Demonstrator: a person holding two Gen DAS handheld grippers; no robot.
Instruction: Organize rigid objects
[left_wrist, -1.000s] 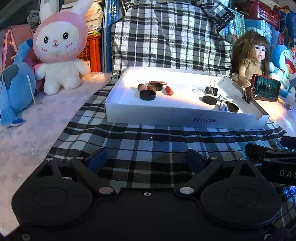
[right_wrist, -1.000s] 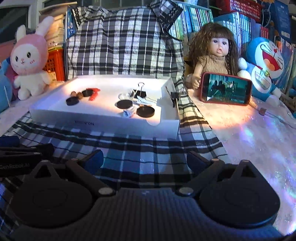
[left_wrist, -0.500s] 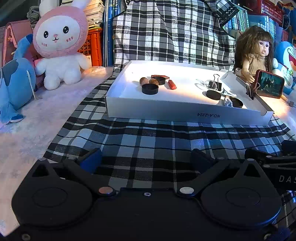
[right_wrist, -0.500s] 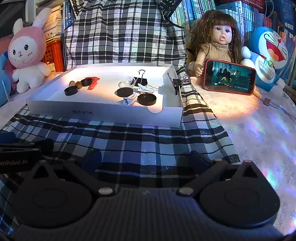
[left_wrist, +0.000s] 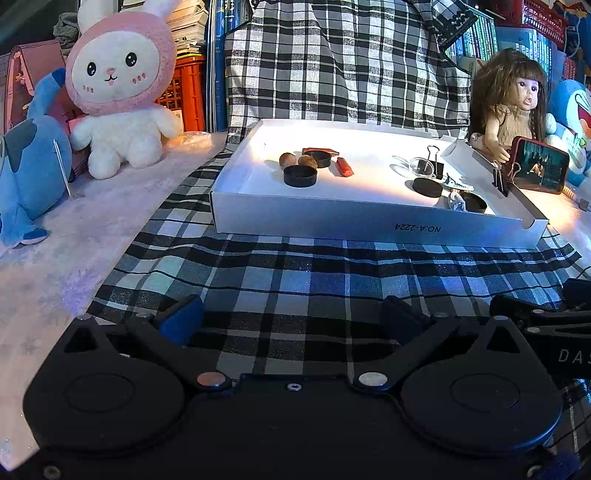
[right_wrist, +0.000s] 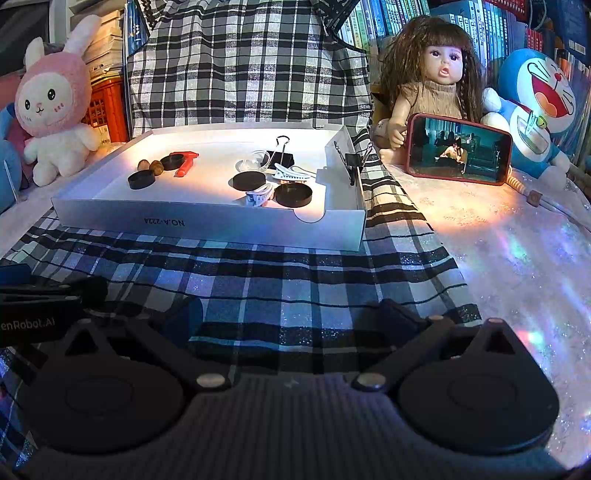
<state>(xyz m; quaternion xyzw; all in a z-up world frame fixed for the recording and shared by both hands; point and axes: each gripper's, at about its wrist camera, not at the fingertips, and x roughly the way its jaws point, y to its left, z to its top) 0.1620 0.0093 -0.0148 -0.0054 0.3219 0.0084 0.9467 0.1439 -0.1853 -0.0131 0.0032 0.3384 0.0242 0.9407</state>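
Over the last second I brought both hand-held grippers, left (left_wrist: 291, 314) and right (right_wrist: 291, 314), nearer the tray (right_wrist: 207, 225); both hovered agape, holding nothing. The caps (right_wrist: 293, 195), nuts (left_wrist: 297, 161) and clips (right_wrist: 282, 157) lay inside, seemingly in two loose clusters.
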